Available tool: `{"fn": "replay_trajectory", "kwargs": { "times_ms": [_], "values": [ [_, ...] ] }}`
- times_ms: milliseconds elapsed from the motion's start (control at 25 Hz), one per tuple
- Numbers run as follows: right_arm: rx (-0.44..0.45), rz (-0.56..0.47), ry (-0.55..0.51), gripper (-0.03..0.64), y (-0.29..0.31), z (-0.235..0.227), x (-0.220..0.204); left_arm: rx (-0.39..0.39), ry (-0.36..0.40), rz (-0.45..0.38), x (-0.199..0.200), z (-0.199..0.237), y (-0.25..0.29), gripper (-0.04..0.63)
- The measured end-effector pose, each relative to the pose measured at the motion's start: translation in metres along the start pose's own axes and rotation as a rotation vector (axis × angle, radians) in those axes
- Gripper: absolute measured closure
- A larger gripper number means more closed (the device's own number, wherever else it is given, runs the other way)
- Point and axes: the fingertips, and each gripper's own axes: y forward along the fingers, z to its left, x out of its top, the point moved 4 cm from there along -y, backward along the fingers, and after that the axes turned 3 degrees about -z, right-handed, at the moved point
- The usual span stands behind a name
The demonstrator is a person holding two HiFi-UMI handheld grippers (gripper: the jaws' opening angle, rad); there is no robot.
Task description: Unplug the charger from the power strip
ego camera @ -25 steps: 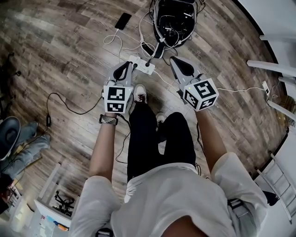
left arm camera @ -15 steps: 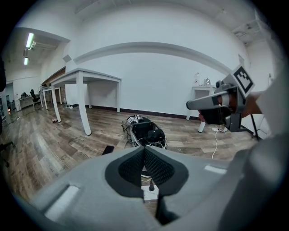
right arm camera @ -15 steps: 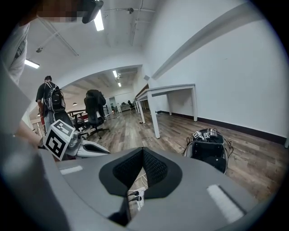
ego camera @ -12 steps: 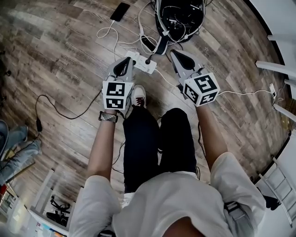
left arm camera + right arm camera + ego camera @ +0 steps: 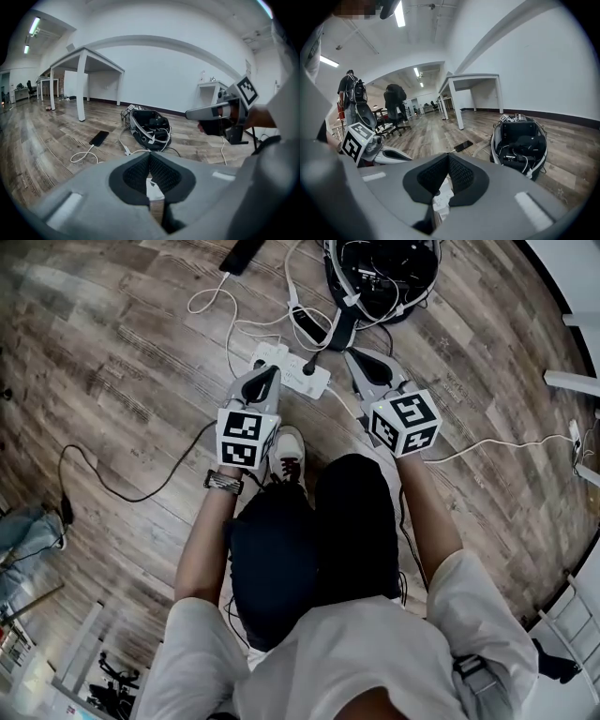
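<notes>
The charger (image 5: 308, 367), a dark plug whose black lead runs up toward the open black case (image 5: 380, 277), sits in the white power strip (image 5: 291, 373). The strip lies loose on the wood floor (image 5: 122, 352), just ahead of the person's shoe (image 5: 287, 451). The left gripper (image 5: 269, 374) hovers over the strip's left end and the right gripper (image 5: 356, 358) hangs just beside its right end. Both claws are pressed together and pinch nothing.

As I judge it, 3 things could go wrong:
- Neither of the 2 closed claws can take the plug until 1 spreads.
- Nothing pins the strip, so a pull may lift it whole.
- White cables (image 5: 230, 310) tangle close by, so a claw could grab the wrong plug and drag the phone (image 5: 242, 254).
</notes>
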Motion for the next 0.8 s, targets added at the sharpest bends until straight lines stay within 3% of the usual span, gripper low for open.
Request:
{"fn": "replay_trajectory", "kwargs": {
  "times_ms": [240,440,600,800],
  "values": [
    [0.048,0.067,0.044,0.615,0.018,-0.011,-0.058,-0.026,0.038,0.046,-0.047,-0.006,0.027,0.557],
    [0.108,0.138,0.06,0.615,0.032,-0.019,-0.108,-0.042,-0.029,0.056,-0.076,-0.014,0.047,0.546],
    [0.133,0.198,0.041,0.615,0.047,-0.025,-0.146,-0.058,-0.077,0.071,-0.1,-0.018,0.064,0.484],
    [0.147,0.255,0.069,0.615,0.066,-0.03,-0.196,-0.097,-0.037,0.112,-0.132,-0.025,0.079,0.423]
  ]
}}
